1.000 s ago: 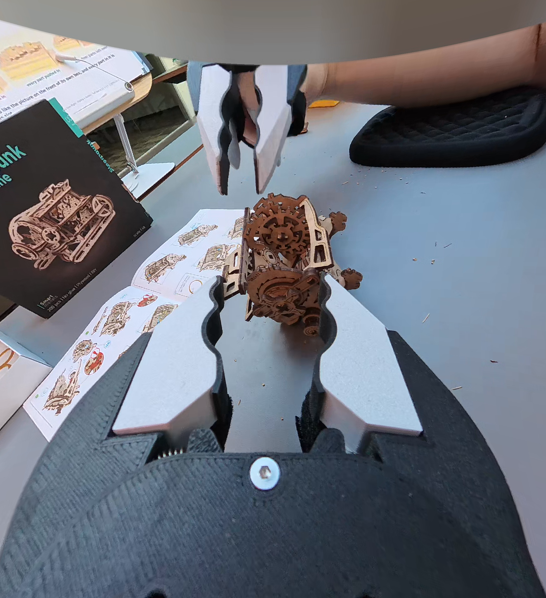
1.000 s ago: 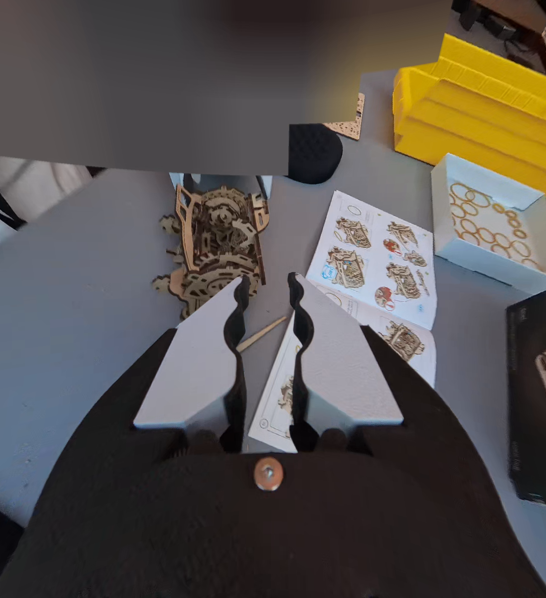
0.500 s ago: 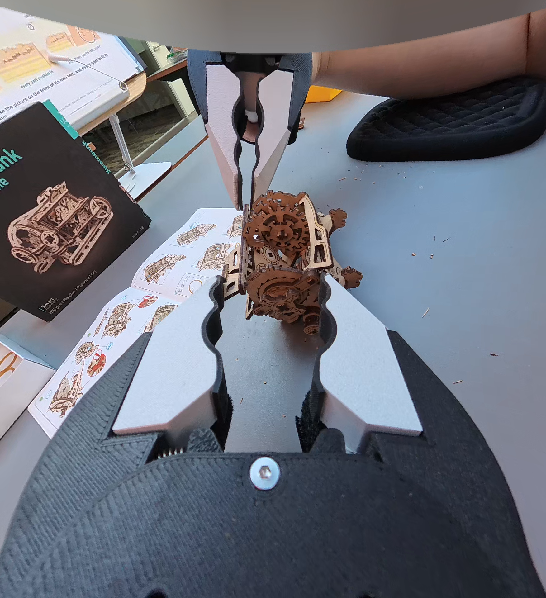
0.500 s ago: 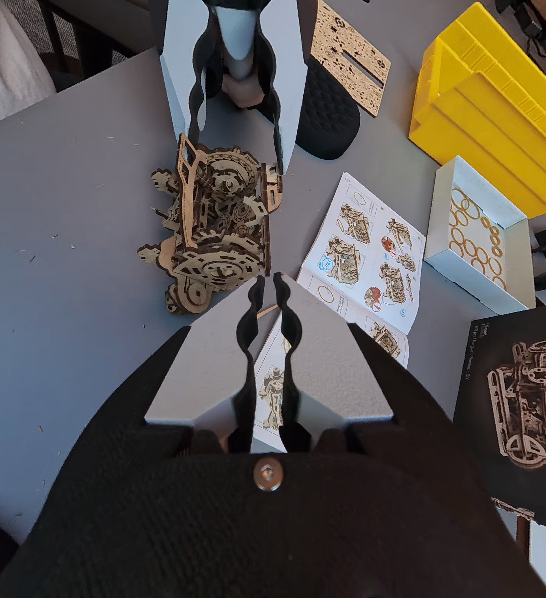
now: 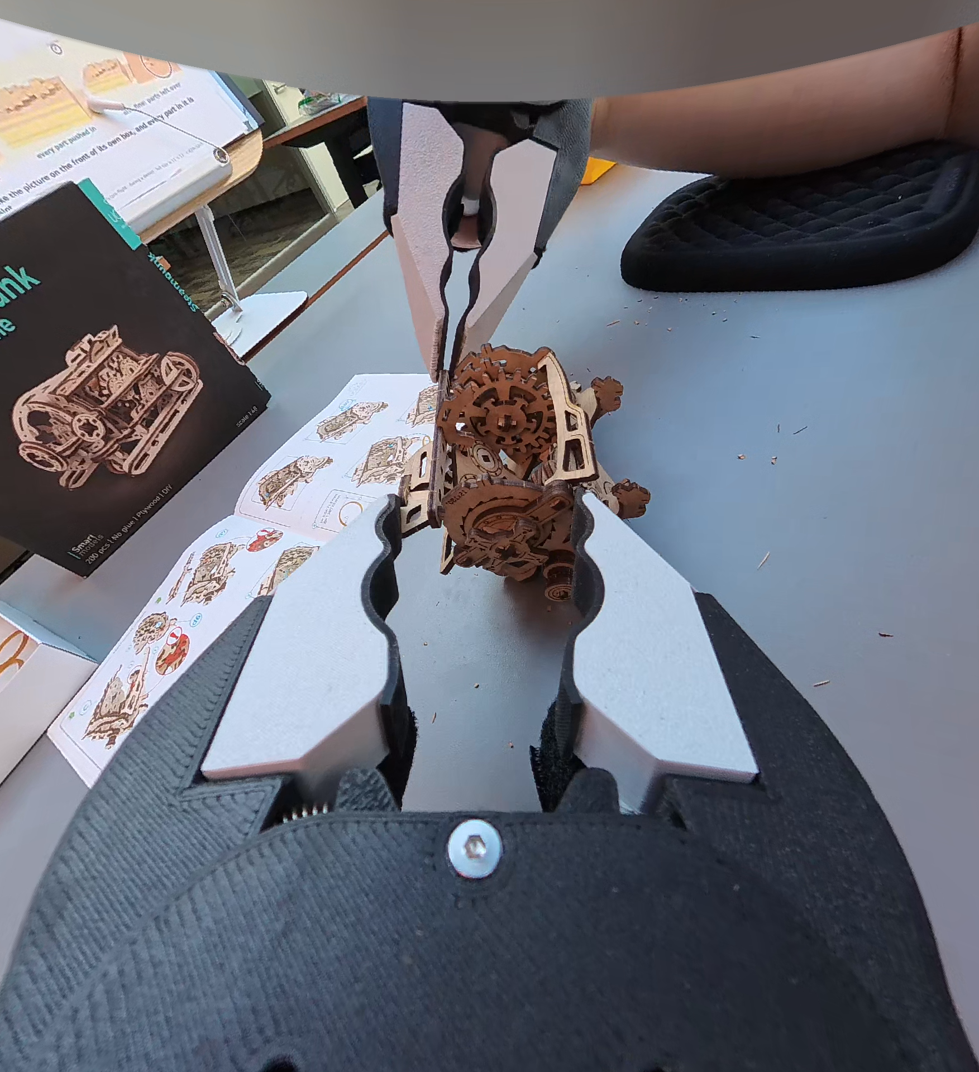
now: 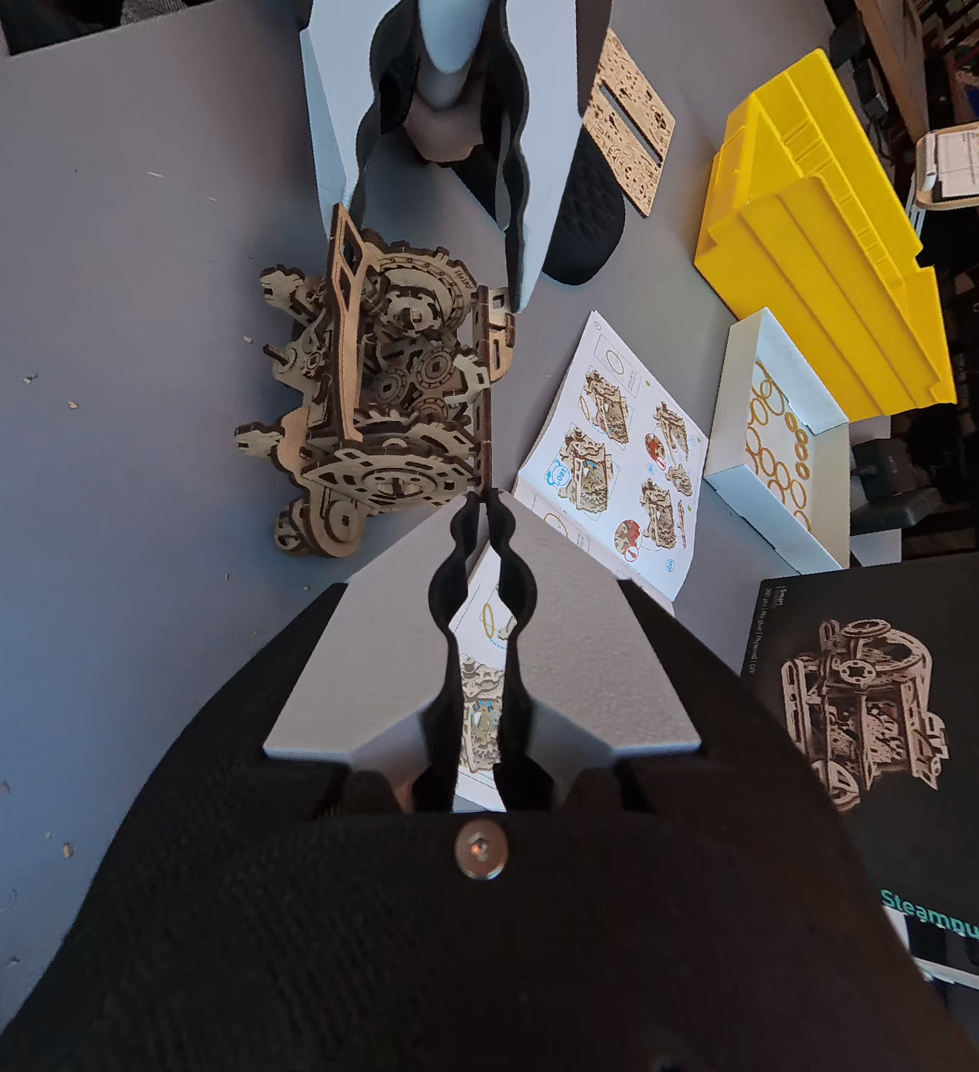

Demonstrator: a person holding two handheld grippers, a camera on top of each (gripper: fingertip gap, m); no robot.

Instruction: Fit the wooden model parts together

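Observation:
A brown wooden gear model (image 5: 510, 464) stands on the grey table (image 5: 823, 522). My left gripper (image 5: 487, 510) is open, one finger on each side of the model's near end. It also shows at the top of the right wrist view (image 6: 434, 232), astride the model (image 6: 382, 406). My right gripper (image 6: 484, 500) comes down from above and its tips are closed on the edge of the model's thin side panel (image 6: 484, 406). In the left wrist view the right gripper (image 5: 446, 362) pinches the top of that panel (image 5: 439, 441).
An open instruction booklet (image 6: 620, 441) lies beside the model. A black product box (image 6: 881, 725), a white box of rings (image 6: 777, 435) and yellow bins (image 6: 823, 232) stand to the right. A black pad (image 5: 806, 226), a wooden parts sheet (image 6: 629, 122) and a forearm (image 5: 765, 110) lie farther off. The grippers' ends are close to 8 centimeters from one another.
My right gripper has come down to the model and closed its fingers on the side panel's edge. My left gripper has stayed open around the model.

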